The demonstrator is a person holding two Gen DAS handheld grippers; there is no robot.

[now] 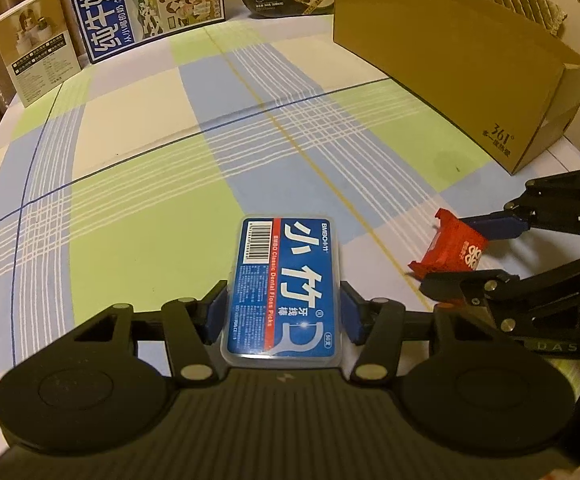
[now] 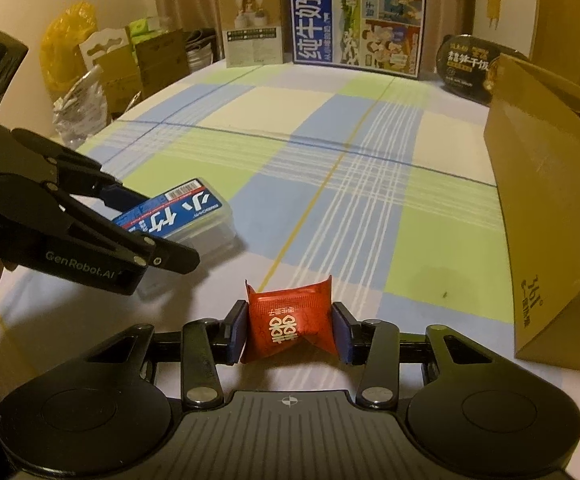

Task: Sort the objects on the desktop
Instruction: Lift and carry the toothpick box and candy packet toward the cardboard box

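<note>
Floss box (image 1: 286, 292) is looking like clear glossy plastic w/ a shiny blue paper label. Red packet (image 2: 290, 320) is showing crinkly foil-like film, semi-gloss. Left gripper (image 1: 282, 312) & right gripper (image 2: 290, 328) are looking like matt black plastic w/ shiny metal rivets; blue pads (image 1: 214, 312) are looking rubbery, matt. Tabletop (image 1: 150, 140) is wearing a smooth plaid cloth. Big box (image 1: 450, 60) is showing plain matt brown cardboard.

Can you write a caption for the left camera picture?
Left gripper clamps a blue floss-pick box while the right gripper pinches a red packet.
</note>
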